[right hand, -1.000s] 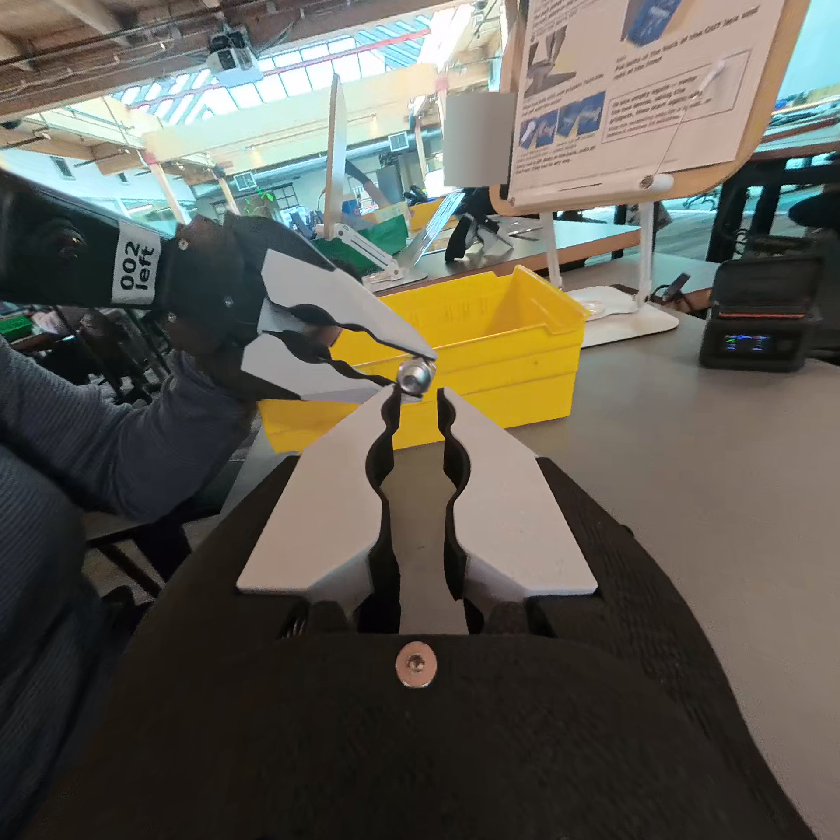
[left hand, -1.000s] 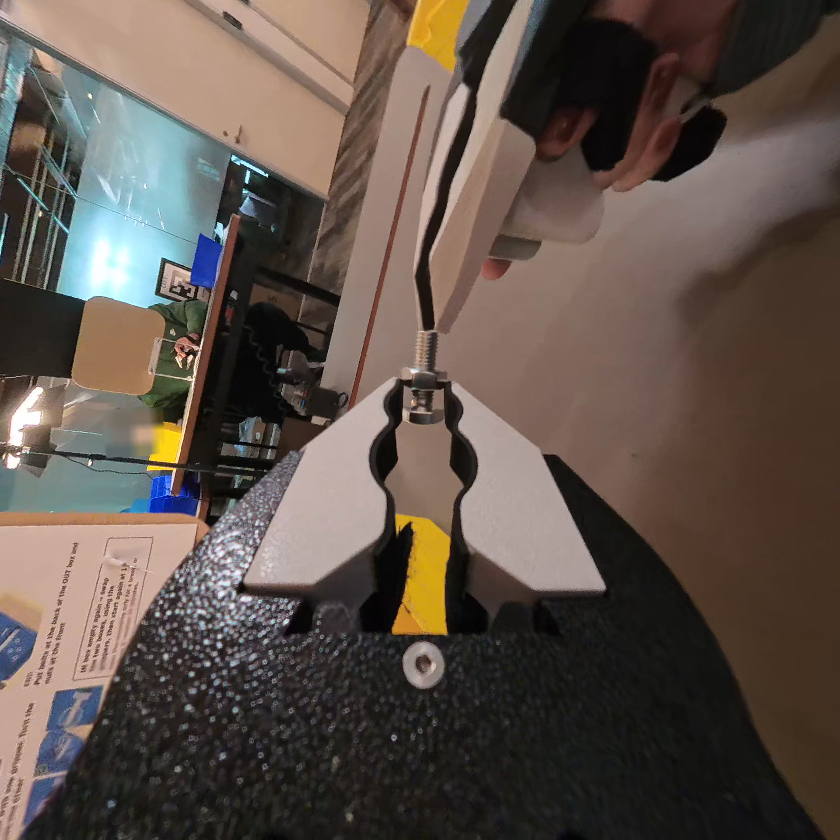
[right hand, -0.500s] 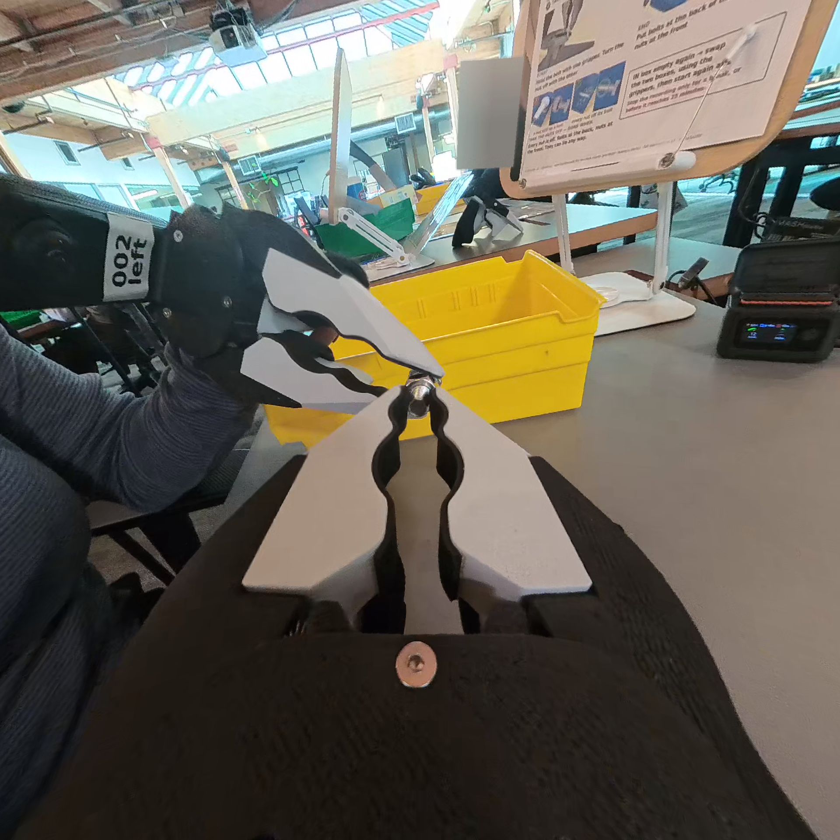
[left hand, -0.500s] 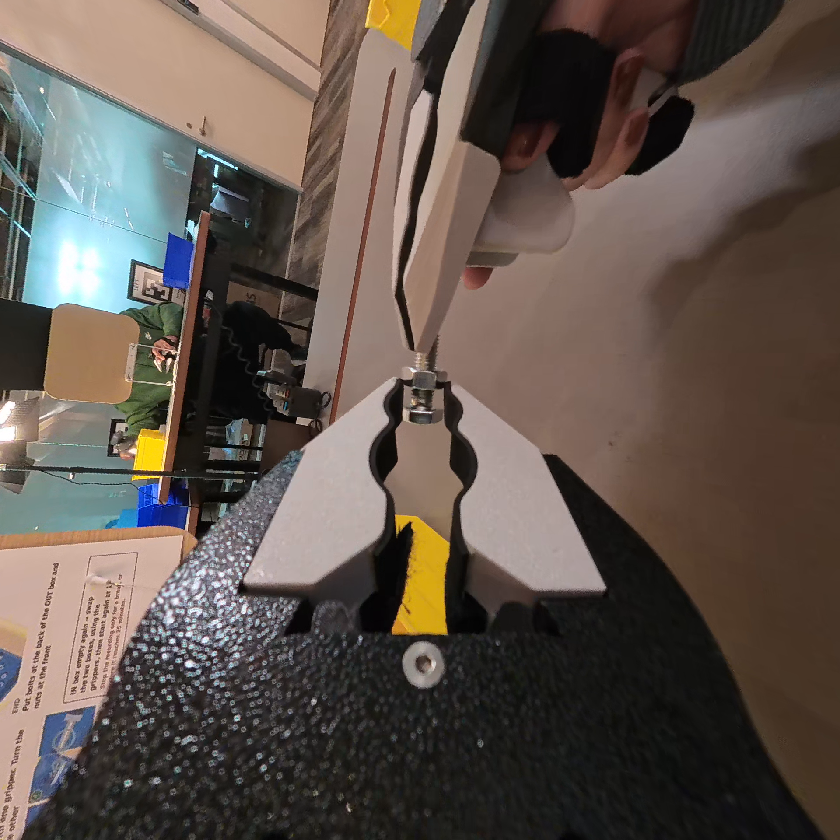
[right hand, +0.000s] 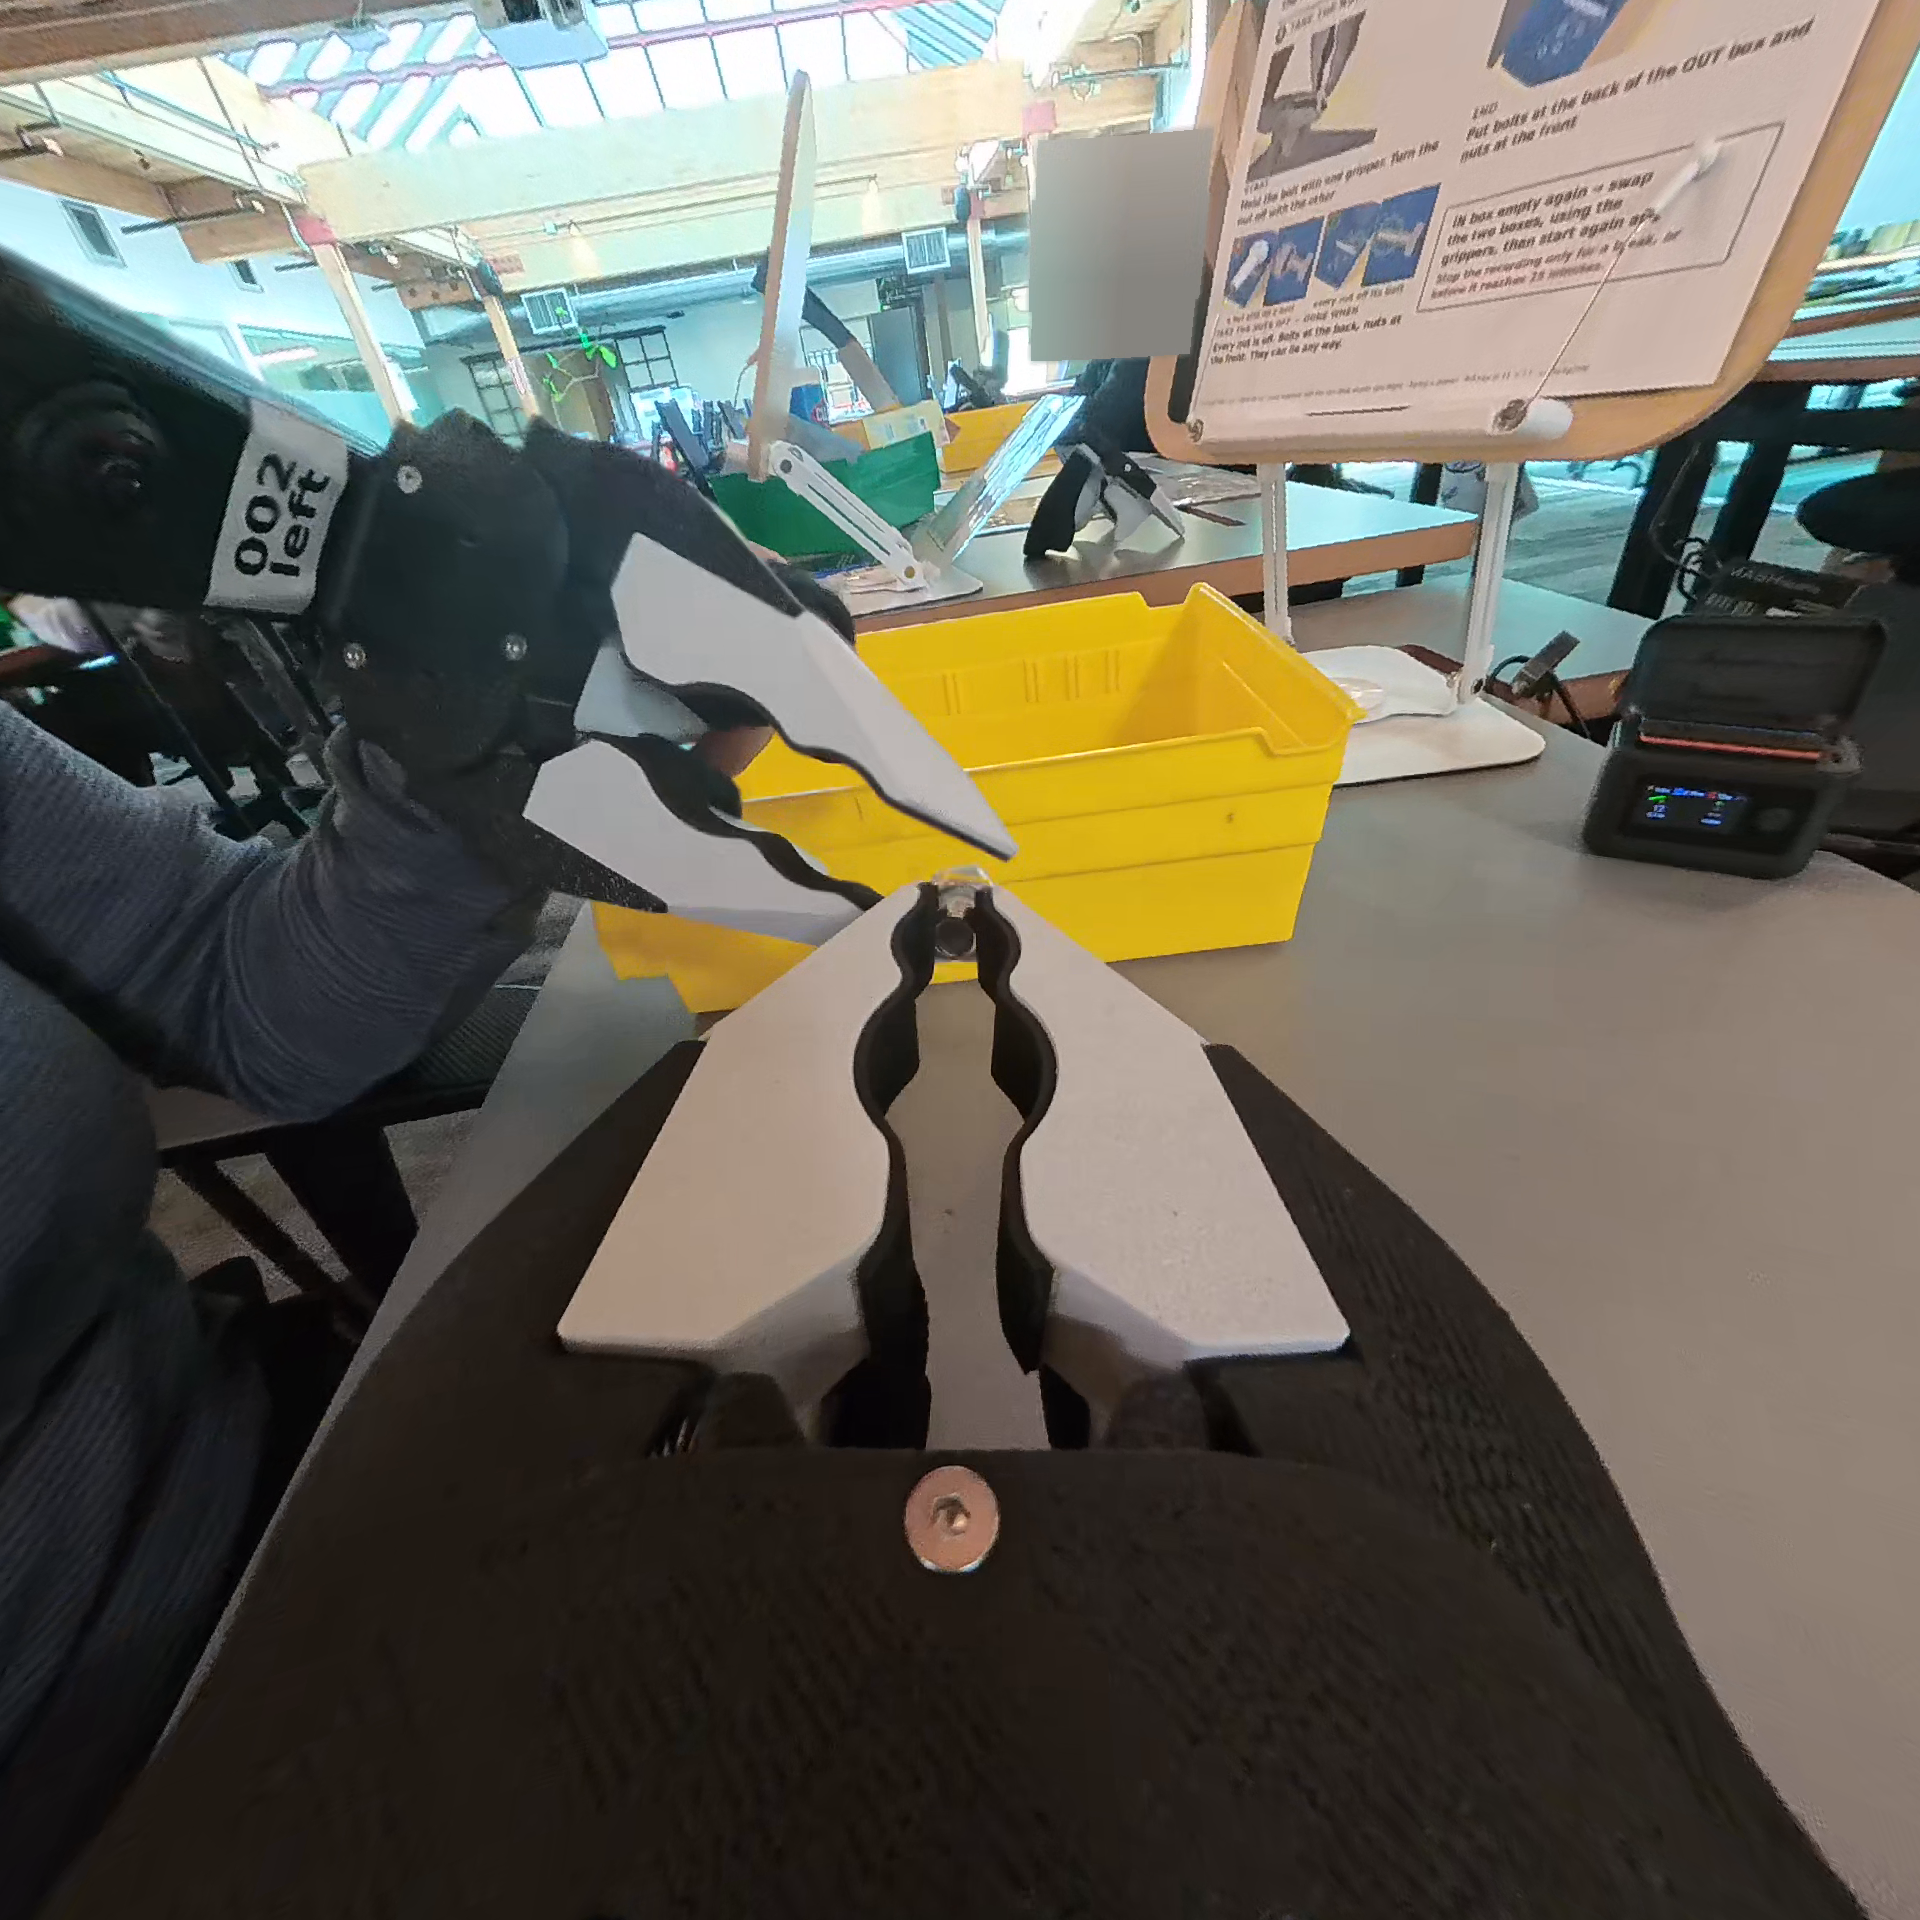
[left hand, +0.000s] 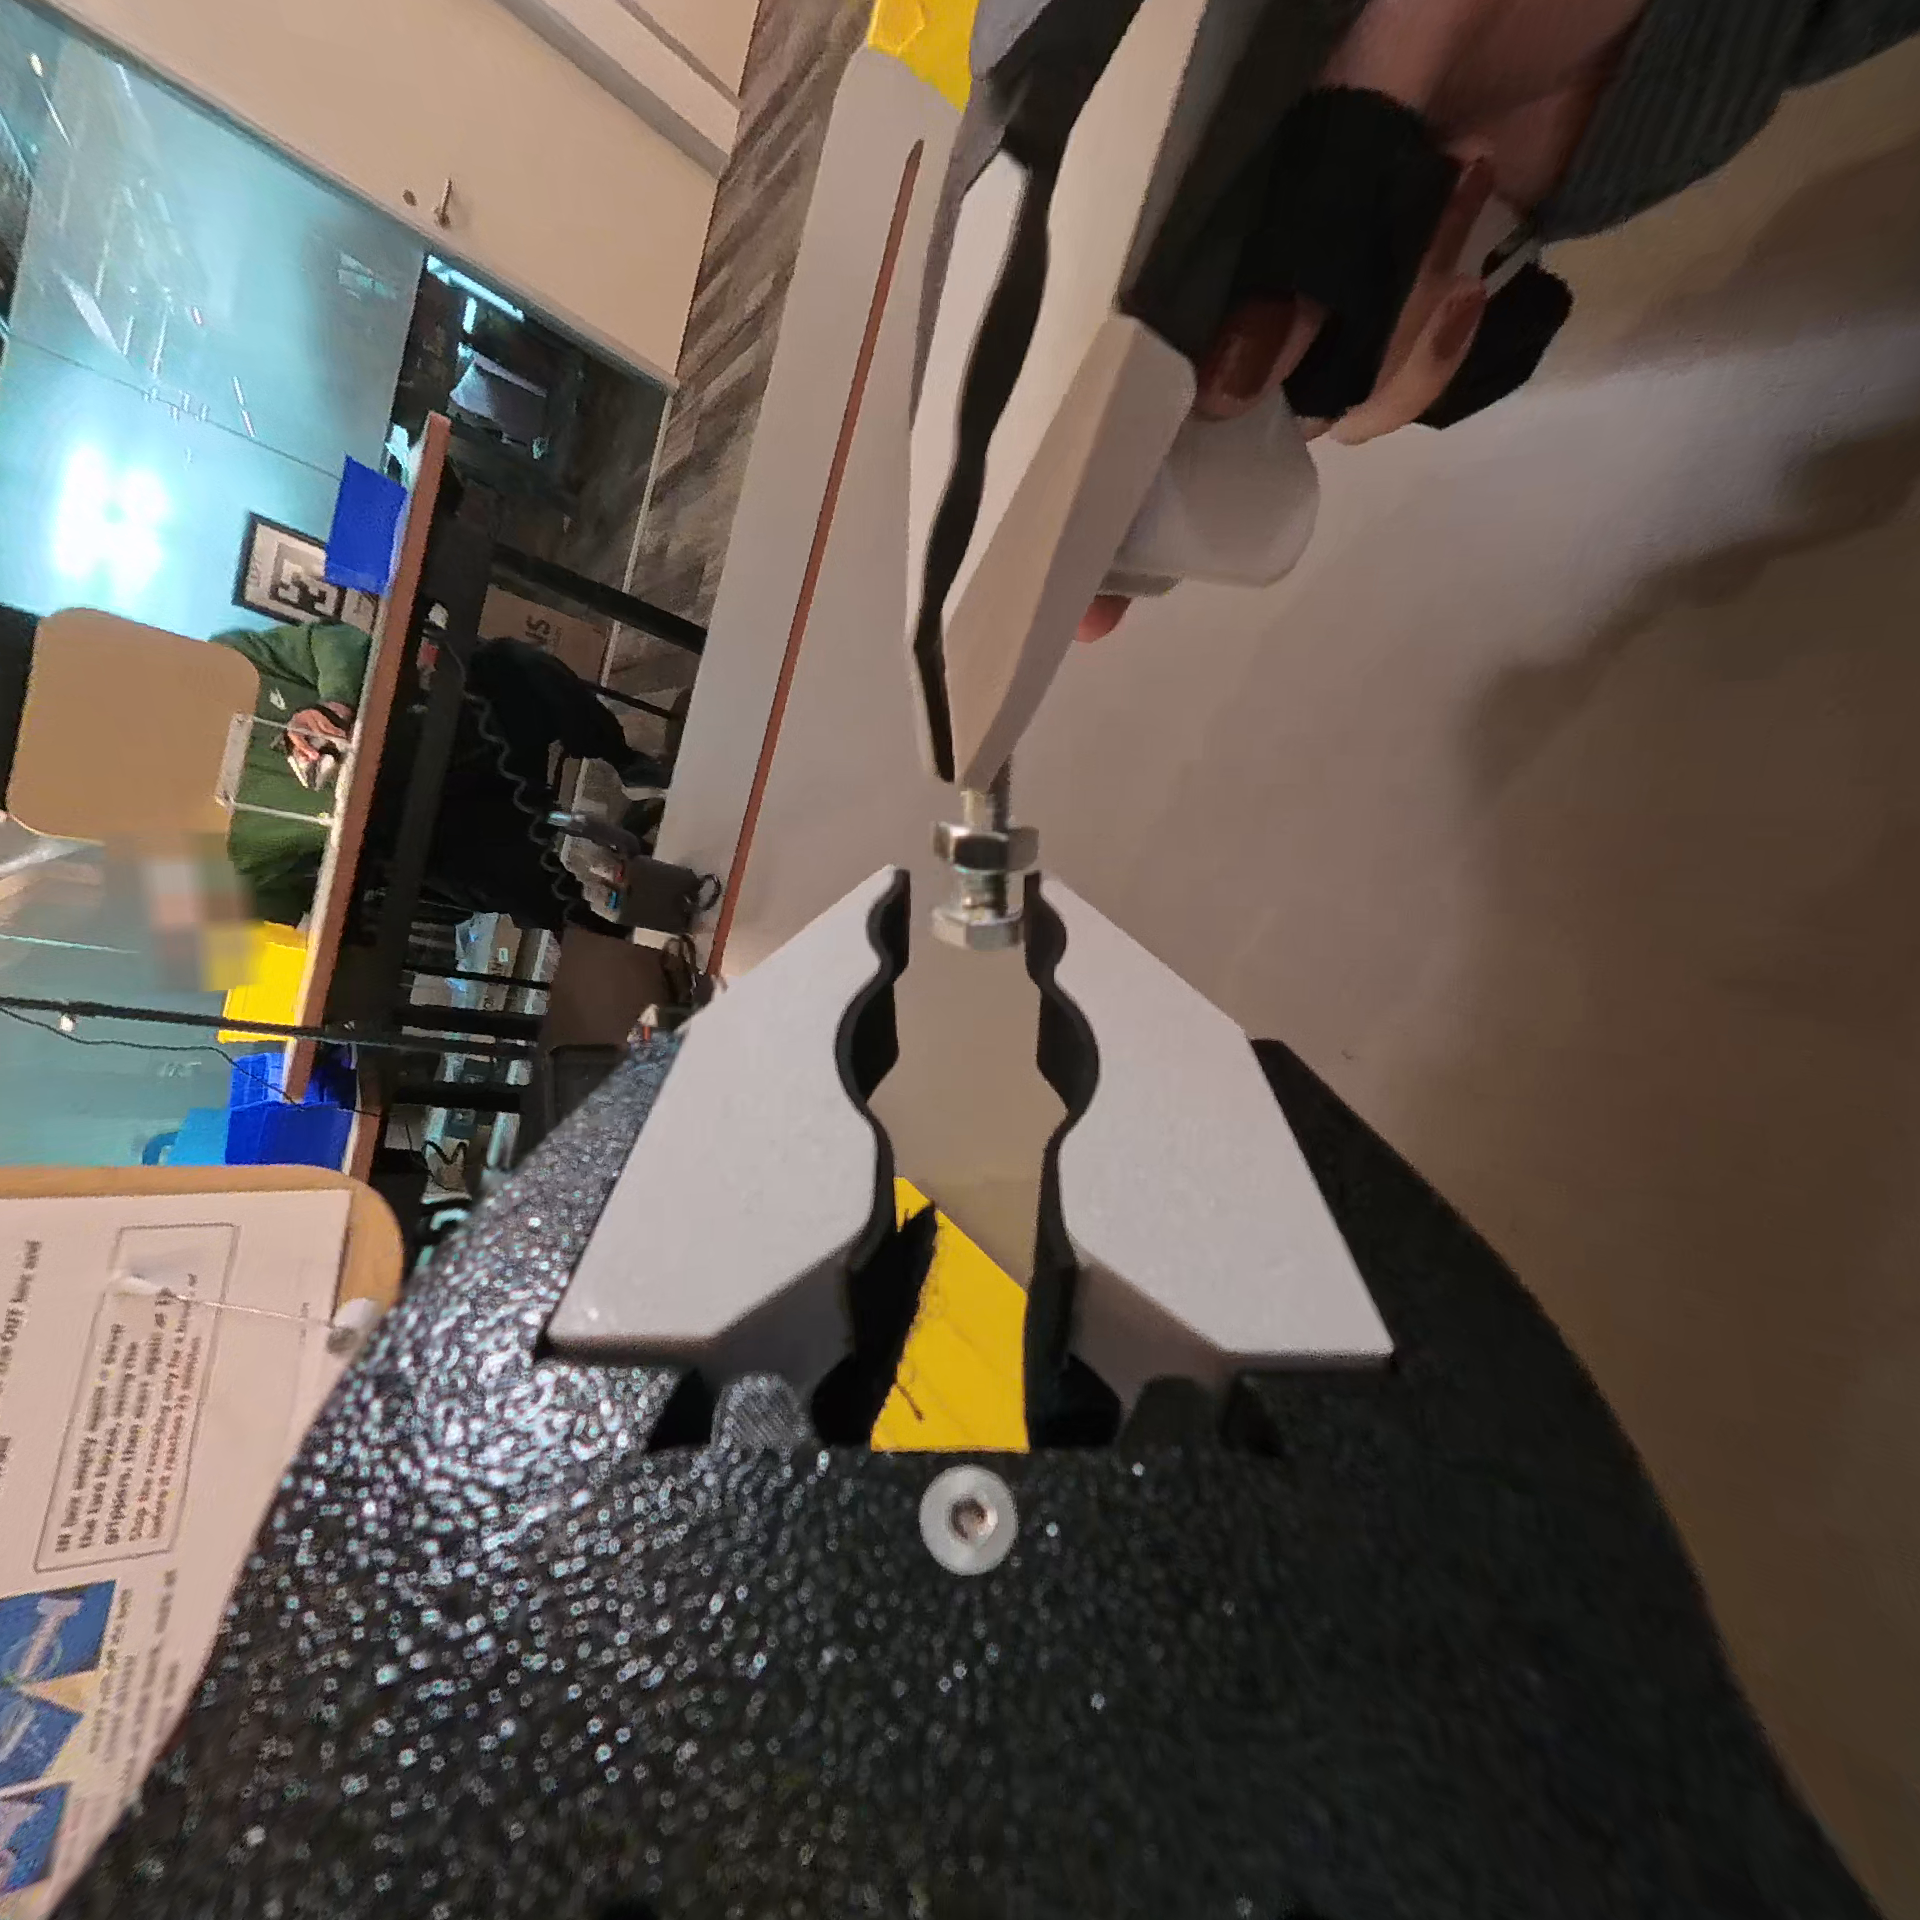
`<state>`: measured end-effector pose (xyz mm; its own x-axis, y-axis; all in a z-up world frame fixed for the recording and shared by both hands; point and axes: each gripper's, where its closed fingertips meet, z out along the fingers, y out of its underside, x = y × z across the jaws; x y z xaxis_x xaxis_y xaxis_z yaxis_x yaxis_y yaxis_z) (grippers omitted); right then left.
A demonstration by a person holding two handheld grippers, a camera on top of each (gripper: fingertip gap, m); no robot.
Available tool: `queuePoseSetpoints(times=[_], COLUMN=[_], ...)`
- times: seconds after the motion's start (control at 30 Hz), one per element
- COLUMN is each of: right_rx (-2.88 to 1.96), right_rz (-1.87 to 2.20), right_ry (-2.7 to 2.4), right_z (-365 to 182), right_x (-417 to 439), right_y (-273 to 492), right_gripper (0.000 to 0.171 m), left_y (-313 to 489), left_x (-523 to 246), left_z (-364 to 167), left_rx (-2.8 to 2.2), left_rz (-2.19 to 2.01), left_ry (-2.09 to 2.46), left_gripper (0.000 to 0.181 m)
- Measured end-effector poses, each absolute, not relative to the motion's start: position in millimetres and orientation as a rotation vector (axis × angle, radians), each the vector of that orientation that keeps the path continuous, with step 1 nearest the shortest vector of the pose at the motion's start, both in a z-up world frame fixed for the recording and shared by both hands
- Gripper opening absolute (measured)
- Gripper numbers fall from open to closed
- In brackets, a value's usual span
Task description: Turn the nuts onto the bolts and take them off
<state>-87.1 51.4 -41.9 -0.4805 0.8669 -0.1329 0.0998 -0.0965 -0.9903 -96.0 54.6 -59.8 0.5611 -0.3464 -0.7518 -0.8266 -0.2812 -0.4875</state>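
A steel bolt point(left hand: 979, 925) with a nut point(left hand: 982, 842) on its thread stands between the tips of my left gripper point(left hand: 966, 878). The left jaws are slightly apart, with a thin gap beside the bolt head. My right gripper point(left hand: 971, 774) comes in from above and is shut on the bolt's threaded end, just beyond the nut. In the right wrist view, my right gripper point(right hand: 951, 904) pinches the bolt point(right hand: 954, 920) at its tips. The left gripper point(right hand: 937, 877) reaches in from the left there.
A yellow bin point(right hand: 1091, 831) stands on the grey table point(right hand: 1558, 1143) just behind the grippers. An instruction board point(right hand: 1507, 208) on a white stand is at the back right. A small black device point(right hand: 1725, 790) sits at the right. Only a small space, under 4 cm, lies between the two pairs of fingers.
My right gripper moved in and shut on the bolt's threaded end. The left jaws have since eased apart a little, and the bolt has slid slightly out from between them.
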Motion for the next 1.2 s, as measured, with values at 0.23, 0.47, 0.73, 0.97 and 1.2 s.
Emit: queuePoseSetpoints(times=[0.23, 0.47, 0.73, 0.97, 1.2], right_rx=[-1.051, -1.139, -1.452, -1.714, -1.785], right_rz=[1.634, 1.539, 1.101, 0.749, 0.745], right_ry=[-1.53, -1.534, -1.62, -1.662, -1.684], right_z=[-35.3, -47.1, -112.6, -168.0, -176.0], right_x=[-79.9, -75.4, -83.5, -73.3, -67.5], right_y=[62.7, 83.9, 127.4, 166.1, 165.1], right_gripper=[0.0, 0.0, 0.0, 0.035, 0.018], left_y=[51.4, 52.6, 60.6, 85.3, 102.1], left_x=[-98.1, -101.4, -74.2, -48.4, -60.8], left_z=[-59.2, -57.3, -49.8, -87.4, -81.7], left_rx=[-1.917, -1.967, -1.987, -1.994, -1.82], left_rz=[0.619, 0.585, 0.415, 0.315, 0.106], left_ry=[0.91, 0.804, 0.556, 0.55, 0.304], left_gripper=[0.024, 0.024, 0.02, 0.022, 0.031])
